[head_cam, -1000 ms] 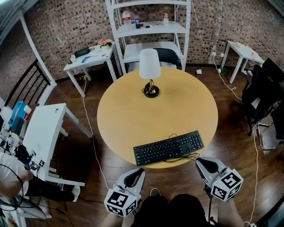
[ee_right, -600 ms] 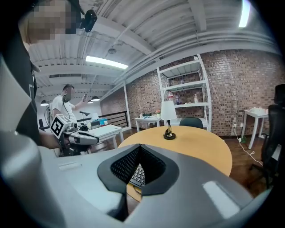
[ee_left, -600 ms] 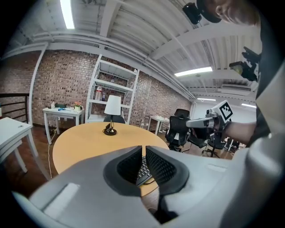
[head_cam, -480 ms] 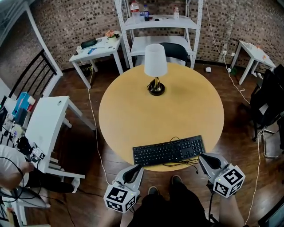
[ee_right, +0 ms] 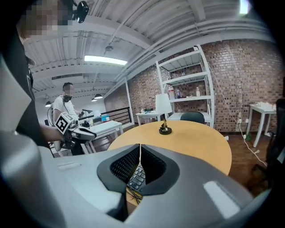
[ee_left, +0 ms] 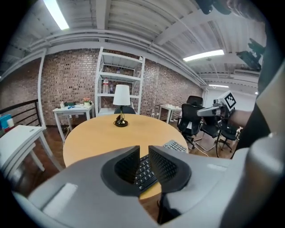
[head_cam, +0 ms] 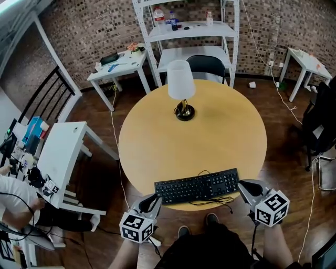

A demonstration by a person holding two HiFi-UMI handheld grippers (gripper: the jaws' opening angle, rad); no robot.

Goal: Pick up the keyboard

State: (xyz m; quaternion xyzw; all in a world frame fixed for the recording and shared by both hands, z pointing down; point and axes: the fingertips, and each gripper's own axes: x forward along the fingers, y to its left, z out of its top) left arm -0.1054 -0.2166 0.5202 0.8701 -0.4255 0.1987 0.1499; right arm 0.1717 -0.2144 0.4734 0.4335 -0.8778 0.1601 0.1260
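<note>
A black rectangular keyboard (head_cam: 197, 186) lies at the round yellow tabletop's (head_cam: 157, 142) near edge. The left gripper's (head_cam: 150, 200) jaws have just been opening, their narrow gap empty; the right gripper's (head_cam: 245, 187) jaws are together.

a brick wall (head_cam: 79, 31) backs a white shelving unit (head_cam: 191, 31) and a small white table (head_cam: 118, 65) on a dark wood floor (head_cam: 283, 163). a round yellow table (head_cam: 157, 136) bears a white-shaded lamp (head_cam: 178, 80); tube lights (ee_left: 55, 13) run along the ceiling.
</note>
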